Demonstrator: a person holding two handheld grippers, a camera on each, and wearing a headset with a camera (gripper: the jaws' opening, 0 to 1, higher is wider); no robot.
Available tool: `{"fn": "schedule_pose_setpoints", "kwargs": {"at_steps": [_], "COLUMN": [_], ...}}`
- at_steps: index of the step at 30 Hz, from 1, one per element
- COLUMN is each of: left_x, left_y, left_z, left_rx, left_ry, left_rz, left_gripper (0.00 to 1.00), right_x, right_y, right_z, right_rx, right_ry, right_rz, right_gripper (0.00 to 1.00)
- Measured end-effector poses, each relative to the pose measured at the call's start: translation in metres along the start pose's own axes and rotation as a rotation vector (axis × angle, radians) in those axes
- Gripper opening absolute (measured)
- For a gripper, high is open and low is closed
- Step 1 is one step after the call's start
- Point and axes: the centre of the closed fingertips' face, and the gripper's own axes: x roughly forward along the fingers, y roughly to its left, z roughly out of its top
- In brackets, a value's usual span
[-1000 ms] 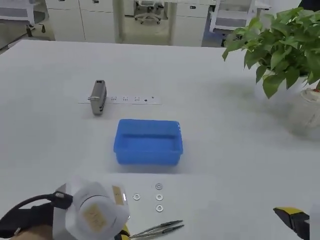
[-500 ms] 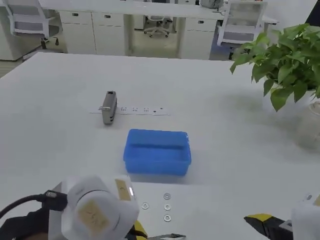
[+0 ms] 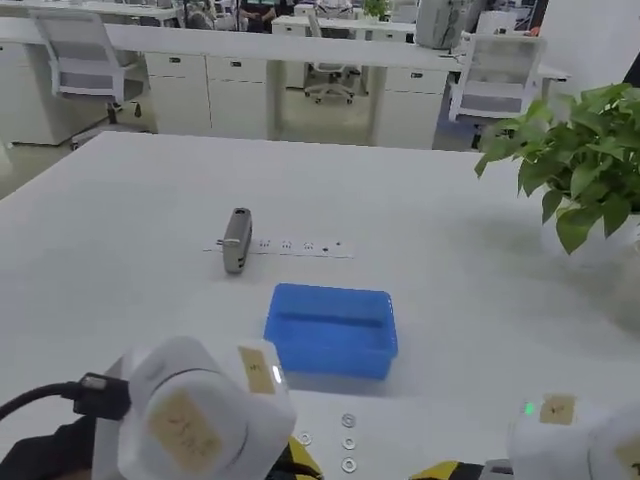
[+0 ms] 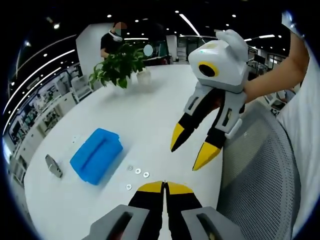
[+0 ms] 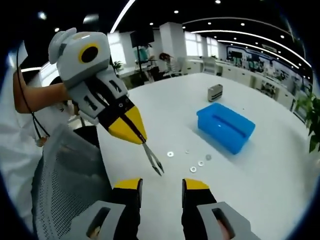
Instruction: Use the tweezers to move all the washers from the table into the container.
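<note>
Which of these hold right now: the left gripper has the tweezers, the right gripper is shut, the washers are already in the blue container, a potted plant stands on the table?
1. The left gripper holds the tweezers. True.
2. The right gripper is shut. False: its jaws stand open with nothing between them.
3. The washers are in the blue container. False: they lie on the table beside the container.
4. A potted plant stands on the table. True.
</note>
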Motion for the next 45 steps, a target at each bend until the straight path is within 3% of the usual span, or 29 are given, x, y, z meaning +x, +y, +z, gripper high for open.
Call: {"fn": "schedule_pose_setpoints", "kwargs": {"at_steps": [6,12,19,28,31,38,41,44,45], "left_x": [-0.02,-0.041,-0.053,-0.06,-0.062,-0.07,-0.073,-0.076,-0.08], "left_y": [-0.008,-0.022,-0.041,-0.053,-0.056,-0.057,-0.051,-0.041,-0.033], "left_z": [0.012,0.026,0.037,0.041,0.041,0.039,0.041,0.042,0.045], "left_rx": [0.07,0.145,0.167,0.151,0.141,0.129,0.121,0.063,0.056], "left_ry": [0.018,0.049,0.055,0.034,0.013,-0.043,-0.099,-0.179,-0.229], "left_rz": [-0.051,-0.079,-0.102,-0.109,-0.097,-0.072,-0.024,0.045,0.108], "left_gripper": [0.0,0.0,0.0,0.0,0.0,0.0,0.0,0.0,0.01], "right_x": [0.008,0.007,0.002,0.003,0.003,0.006,0.01,0.012,0.013], "right_y": [0.024,0.044,0.063,0.07,0.076,0.086,0.082,0.079,0.077], "right_z": [0.024,0.03,0.04,0.043,0.042,0.048,0.055,0.06,0.063], "right_rx": [-0.132,-0.289,-0.336,-0.4,-0.394,-0.427,-0.417,-0.376,-0.365], "right_ry": [0.008,0.037,0.009,0.015,0.019,0.02,-0.005,-0.02,-0.032], "right_rz": [0.123,0.196,0.24,0.228,0.251,0.248,0.214,0.197,0.183], "right_gripper": [0.26,0.23,0.17,0.1,0.04,0.03,0.02,0.01,0.01]}}
